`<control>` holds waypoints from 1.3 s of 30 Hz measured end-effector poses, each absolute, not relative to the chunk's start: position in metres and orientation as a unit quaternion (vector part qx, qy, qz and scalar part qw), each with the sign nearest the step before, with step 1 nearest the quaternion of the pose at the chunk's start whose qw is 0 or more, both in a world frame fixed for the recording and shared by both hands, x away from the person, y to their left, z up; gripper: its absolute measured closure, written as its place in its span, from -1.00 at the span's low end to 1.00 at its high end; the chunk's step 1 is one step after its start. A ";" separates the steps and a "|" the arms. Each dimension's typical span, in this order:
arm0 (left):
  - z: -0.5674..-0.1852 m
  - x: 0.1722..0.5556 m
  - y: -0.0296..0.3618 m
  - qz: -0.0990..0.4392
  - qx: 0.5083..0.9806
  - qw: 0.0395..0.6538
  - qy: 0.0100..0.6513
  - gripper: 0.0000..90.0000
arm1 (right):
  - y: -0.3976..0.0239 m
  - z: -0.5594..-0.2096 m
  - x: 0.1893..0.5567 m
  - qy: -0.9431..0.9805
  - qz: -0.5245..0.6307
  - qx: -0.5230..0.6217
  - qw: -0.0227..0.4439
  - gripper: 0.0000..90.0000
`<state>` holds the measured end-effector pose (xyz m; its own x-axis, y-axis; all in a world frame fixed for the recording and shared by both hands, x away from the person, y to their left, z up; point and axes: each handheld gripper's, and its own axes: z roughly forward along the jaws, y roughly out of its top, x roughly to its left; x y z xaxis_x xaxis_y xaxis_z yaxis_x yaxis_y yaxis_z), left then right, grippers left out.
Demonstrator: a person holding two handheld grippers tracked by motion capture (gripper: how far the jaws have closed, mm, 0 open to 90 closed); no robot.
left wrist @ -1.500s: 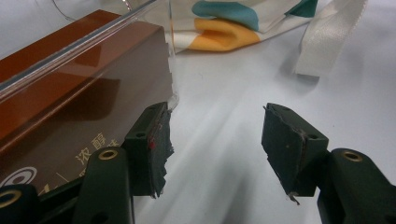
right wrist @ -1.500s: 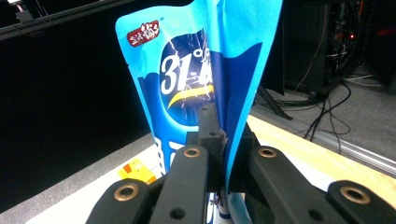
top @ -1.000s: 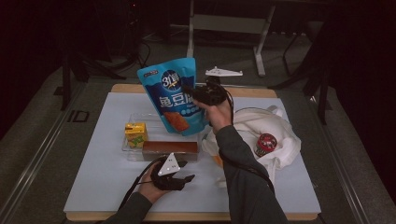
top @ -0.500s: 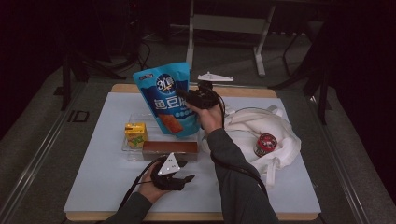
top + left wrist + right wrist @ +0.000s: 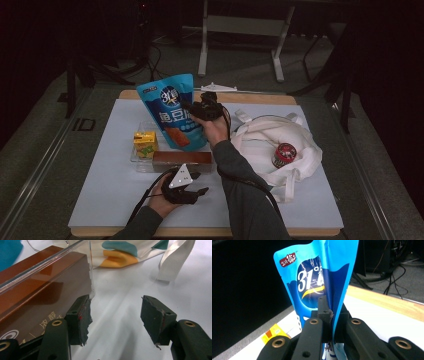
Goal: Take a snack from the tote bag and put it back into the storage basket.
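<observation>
- While the right tongs [image 5: 192,108] clamp the blue pouch's [image 5: 170,107] edge, it hangs upright above the clear tray [image 5: 141,165].
- Left tongs [image 5: 195,184] rest on the table [image 5: 100,195], jaws apart, empty, beside the brown box [image 5: 182,159].

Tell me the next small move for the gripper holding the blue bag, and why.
Probably lower the blue bag a little further toward the clear tray. The right gripper is clamped on the bag's edge and holds it upright, its bottom just behind the brown box and yellow carton. The left gripper rests open beside the box.
</observation>
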<state>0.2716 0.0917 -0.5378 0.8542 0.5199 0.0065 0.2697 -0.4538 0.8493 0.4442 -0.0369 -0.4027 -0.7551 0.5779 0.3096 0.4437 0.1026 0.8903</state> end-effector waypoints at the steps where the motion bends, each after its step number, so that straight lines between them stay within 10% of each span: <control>1: -0.538 0.272 0.092 0.134 0.842 0.467 0.234 -0.08 | -0.037 -0.405 0.444 0.738 0.576 0.346 0.058 0.94; 39: -0.538 0.272 0.090 0.138 0.846 0.459 0.233 -0.08 | -0.084 -0.418 0.404 0.821 0.481 0.263 0.158 0.95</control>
